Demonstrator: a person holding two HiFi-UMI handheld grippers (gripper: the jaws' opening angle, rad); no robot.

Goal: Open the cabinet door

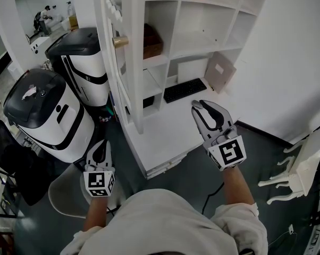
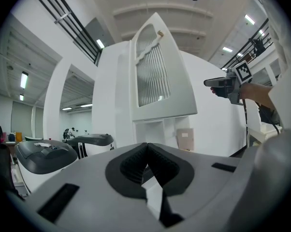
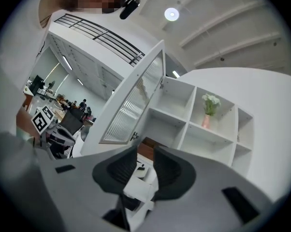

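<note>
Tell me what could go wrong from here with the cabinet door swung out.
1. Neither gripper holds the cabinet door. The left gripper is shut on nothing and the right gripper is open and empty, so the door may swing back.
2. Pushed wider, the door could hit the black-topped machine beside it.
3. The right gripper hangs near the keyboard and might knock it.

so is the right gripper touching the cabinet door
Apart. In the head view the right gripper hangs a clear gap away from the open cabinet door to its left. The right gripper view shows its jaws apart with nothing between them.
</note>
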